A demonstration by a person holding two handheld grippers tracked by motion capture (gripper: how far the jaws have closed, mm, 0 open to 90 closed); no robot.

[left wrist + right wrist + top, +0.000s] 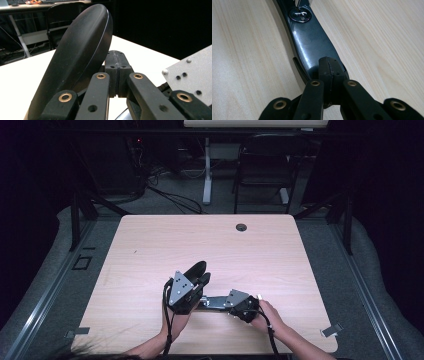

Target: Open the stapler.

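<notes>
Now: left tongs (pixel 115 75) shut beside black shell (pixel 80 57) | right tongs (pixel 330 75) shut over dark handle (pixel 312 40) | table (pixel 150 245) edges well apart

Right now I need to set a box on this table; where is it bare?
The light wooden table is bare across its far half up to the round cable hole, and along both side edges. The near middle is crowded by both grippers and the black oval object.

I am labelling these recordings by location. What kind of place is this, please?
Probably a lab or office workroom set up for recording: a pale wooden table framed by dark curtains, with an empty black chair, another desk's leg and loose cables on the floor behind.
</notes>
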